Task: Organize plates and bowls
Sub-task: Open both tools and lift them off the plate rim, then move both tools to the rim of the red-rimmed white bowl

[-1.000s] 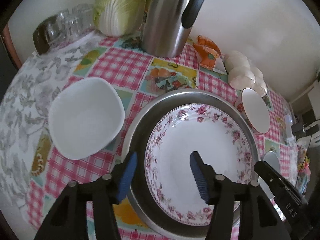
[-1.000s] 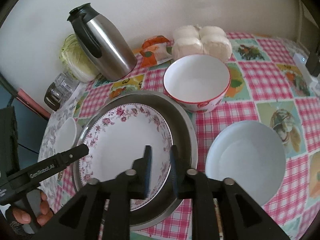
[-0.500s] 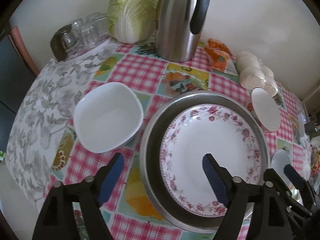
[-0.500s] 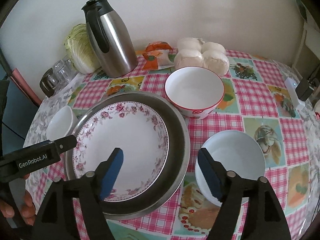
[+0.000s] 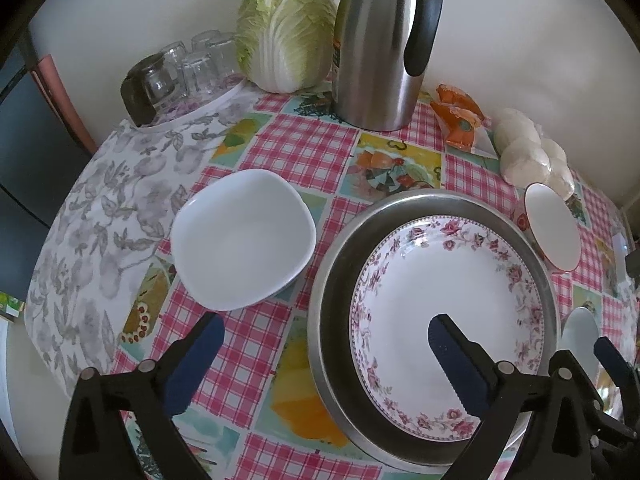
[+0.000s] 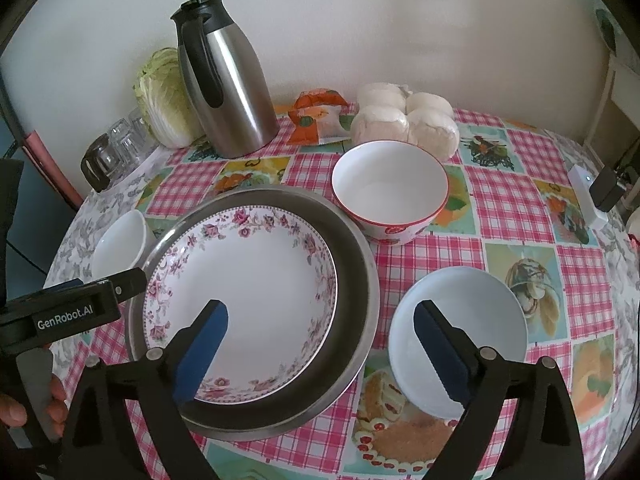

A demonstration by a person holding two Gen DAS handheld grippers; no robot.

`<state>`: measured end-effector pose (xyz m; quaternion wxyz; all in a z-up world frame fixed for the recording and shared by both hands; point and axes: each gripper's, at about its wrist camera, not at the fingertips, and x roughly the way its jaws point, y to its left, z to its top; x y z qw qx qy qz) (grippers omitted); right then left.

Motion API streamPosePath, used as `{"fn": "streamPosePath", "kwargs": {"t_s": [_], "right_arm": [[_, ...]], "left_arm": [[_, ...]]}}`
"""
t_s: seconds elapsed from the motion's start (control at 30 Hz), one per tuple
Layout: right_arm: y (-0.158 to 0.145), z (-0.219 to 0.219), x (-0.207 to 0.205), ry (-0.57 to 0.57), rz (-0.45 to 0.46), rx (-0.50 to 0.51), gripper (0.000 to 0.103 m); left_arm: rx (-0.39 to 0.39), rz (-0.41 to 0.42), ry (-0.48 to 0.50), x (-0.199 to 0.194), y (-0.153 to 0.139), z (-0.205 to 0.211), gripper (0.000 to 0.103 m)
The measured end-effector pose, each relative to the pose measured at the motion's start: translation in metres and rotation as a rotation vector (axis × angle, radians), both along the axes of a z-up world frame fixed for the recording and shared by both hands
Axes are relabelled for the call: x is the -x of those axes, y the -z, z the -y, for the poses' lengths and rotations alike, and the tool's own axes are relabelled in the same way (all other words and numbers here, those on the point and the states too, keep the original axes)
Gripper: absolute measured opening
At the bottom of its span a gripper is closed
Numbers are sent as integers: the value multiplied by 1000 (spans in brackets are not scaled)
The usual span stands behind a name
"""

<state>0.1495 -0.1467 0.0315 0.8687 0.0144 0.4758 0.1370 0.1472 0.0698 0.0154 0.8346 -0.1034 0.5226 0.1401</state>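
A floral plate (image 5: 448, 304) (image 6: 248, 276) lies inside a round metal pan (image 5: 332, 320) (image 6: 360, 280) on the checked tablecloth. A squarish white bowl (image 5: 240, 236) (image 6: 116, 244) sits left of the pan. A red-rimmed bowl (image 6: 390, 188) (image 5: 552, 228) stands behind the pan on the right. A round white bowl (image 6: 460, 328) (image 5: 580, 332) sits to the pan's right. My left gripper (image 5: 324, 356) is open and empty above the pan's left rim. My right gripper (image 6: 320, 344) is open and empty above the pan's right rim.
At the back stand a steel thermos jug (image 5: 384, 44) (image 6: 224, 88), a cabbage (image 5: 284, 28), upturned glasses (image 5: 188, 68), an orange packet (image 6: 316, 112) and bagged white buns (image 6: 404, 116). A white device (image 6: 584, 196) lies at the right edge.
Both grippers have pulled back and up from the plate. The right gripper went from shut to wide open, and the left opened wider. The plate stays in the pan.
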Motion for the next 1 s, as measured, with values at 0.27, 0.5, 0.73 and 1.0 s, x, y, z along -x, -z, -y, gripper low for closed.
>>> {"fn": "streamPosePath", "kwargs": {"t_s": [0.27, 0.5, 0.73, 1.0], "right_arm": [[-10, 6, 0, 10, 58, -38, 95], [-10, 7, -4, 0, 47, 9, 95], [-11, 13, -11, -5, 31, -20, 95], [-27, 20, -23, 37, 146, -26, 95]], "left_arm": [[3, 68, -18, 0, -4, -8, 103], [33, 153, -10, 0, -9, -9, 103], [93, 139, 32, -7, -7, -4, 103], [56, 175, 51, -19, -14, 3, 103]]}}
